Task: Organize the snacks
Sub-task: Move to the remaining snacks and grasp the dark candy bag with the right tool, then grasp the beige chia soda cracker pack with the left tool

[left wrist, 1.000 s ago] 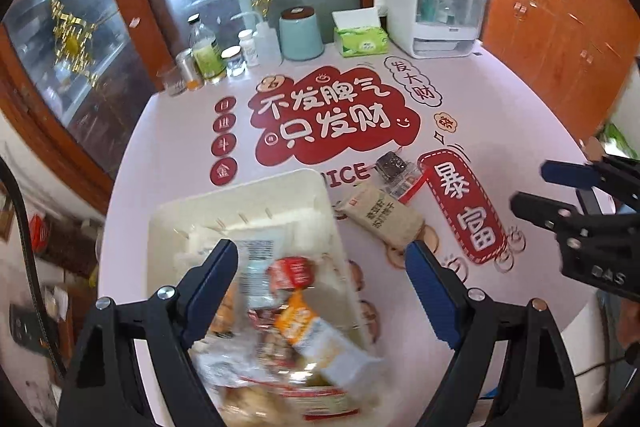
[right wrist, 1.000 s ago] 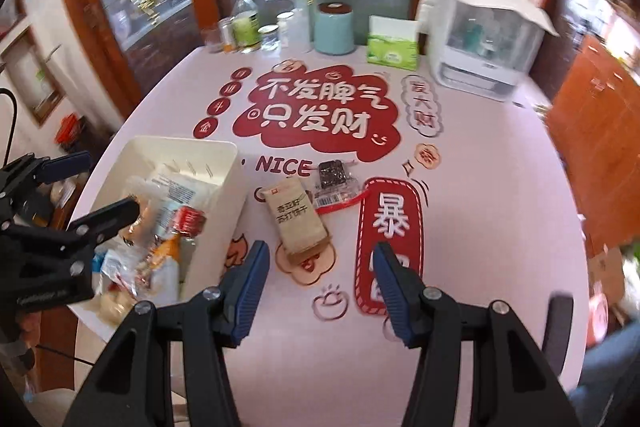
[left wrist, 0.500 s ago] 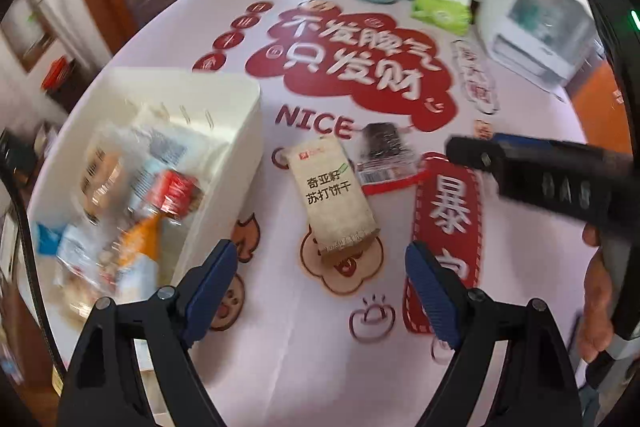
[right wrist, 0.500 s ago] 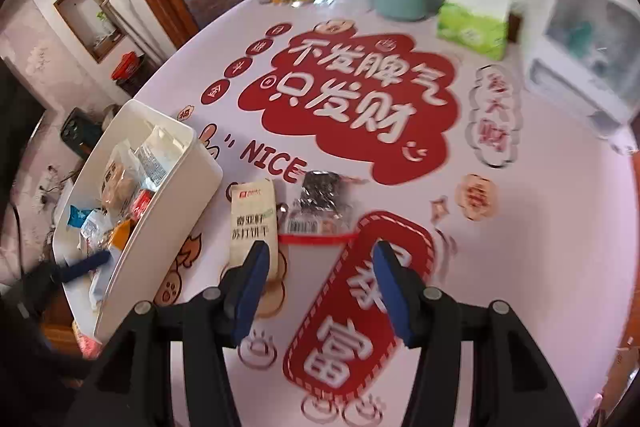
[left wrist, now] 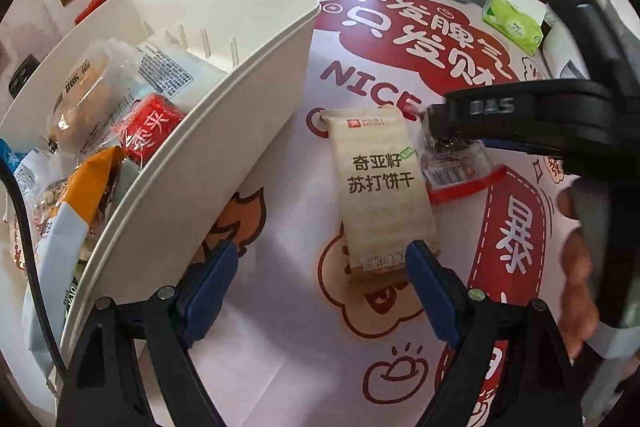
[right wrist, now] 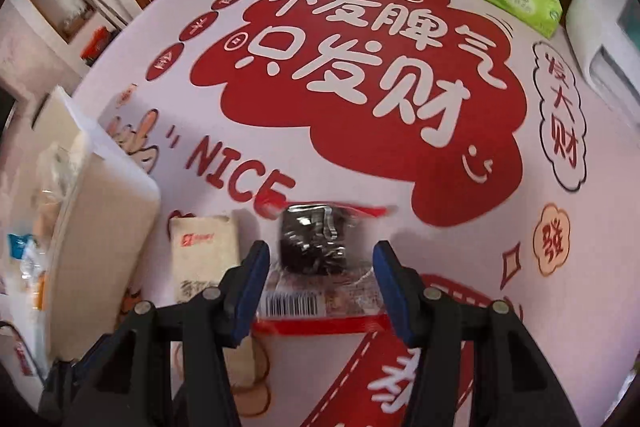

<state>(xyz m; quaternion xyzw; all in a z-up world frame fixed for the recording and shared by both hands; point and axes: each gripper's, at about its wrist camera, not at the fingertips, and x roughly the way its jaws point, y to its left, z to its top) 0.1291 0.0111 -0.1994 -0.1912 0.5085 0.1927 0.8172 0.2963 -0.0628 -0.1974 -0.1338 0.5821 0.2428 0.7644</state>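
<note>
Right hand-held gripper (right wrist: 320,269): jaws apart, straddling the clear packet of dark snack (right wrist: 316,247) flat on the worktop (right wrist: 460,259); pads not pressing it. Left hand-held gripper (left wrist: 320,267): released, holding nothing, beige cracker packet (left wrist: 382,183) just ahead, its near end by the right finger. Cream bin (left wrist: 224,115) full of snacks sits left of both.

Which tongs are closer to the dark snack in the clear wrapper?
Right. The right tongs straddle the dark snack, open around it. The left tongs hang farther away, over the beige cracker packet.
</note>
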